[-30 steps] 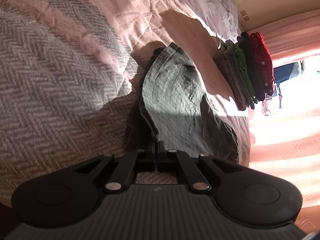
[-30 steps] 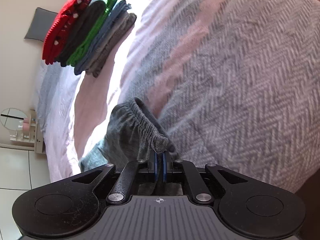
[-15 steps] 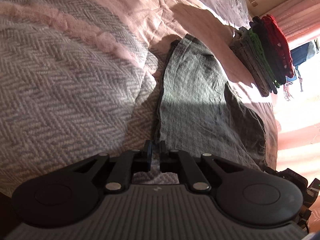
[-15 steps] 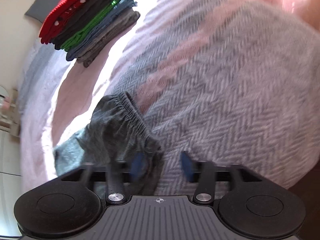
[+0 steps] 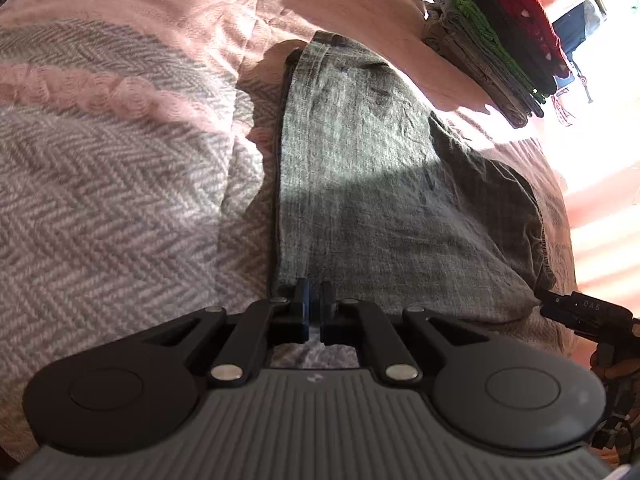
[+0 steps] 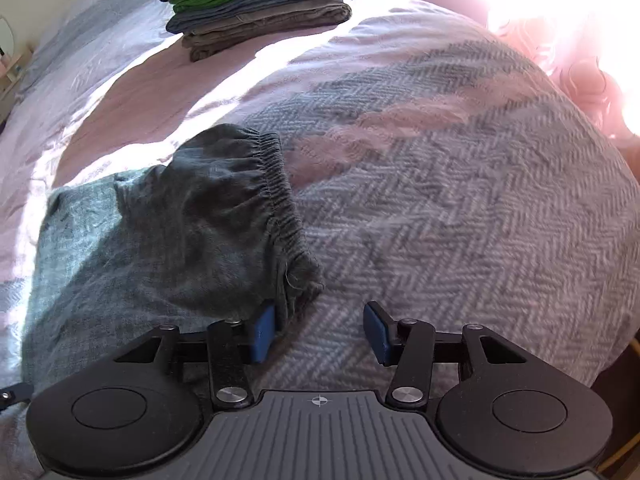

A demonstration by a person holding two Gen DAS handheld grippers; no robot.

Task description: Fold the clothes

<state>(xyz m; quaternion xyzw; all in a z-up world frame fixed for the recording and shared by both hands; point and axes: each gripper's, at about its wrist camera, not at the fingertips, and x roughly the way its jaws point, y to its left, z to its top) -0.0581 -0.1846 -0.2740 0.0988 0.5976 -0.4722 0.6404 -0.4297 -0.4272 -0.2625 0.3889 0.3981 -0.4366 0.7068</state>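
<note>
A grey pair of shorts (image 5: 360, 200) lies spread flat on the bed, its elastic waistband (image 6: 280, 200) towards my right hand. My left gripper (image 5: 315, 300) is shut but for a sliver and its tips sit at the shorts' near hem. I see no cloth pinched between them. My right gripper (image 6: 320, 328) stands open over the blanket and its jaws are closing a little. The waistband corner lies against its left pad (image 6: 262, 332), unpressed, and nothing is between the pads. The right gripper's body (image 5: 584, 312) shows at the shorts' far corner in the left wrist view.
A stack of folded clothes (image 6: 256, 4), red on top, sits further up the bed on the pink cover (image 5: 360, 0). A grey herringbone blanket (image 6: 460, 220) with a pink band covers the near part. Pink curtains (image 6: 580, 72) hang in bright sun.
My right gripper has let go of the waistband corner and opened. The shorts have dropped and now lie flat. Both hands have rolled, and the left tips have parted by a sliver.
</note>
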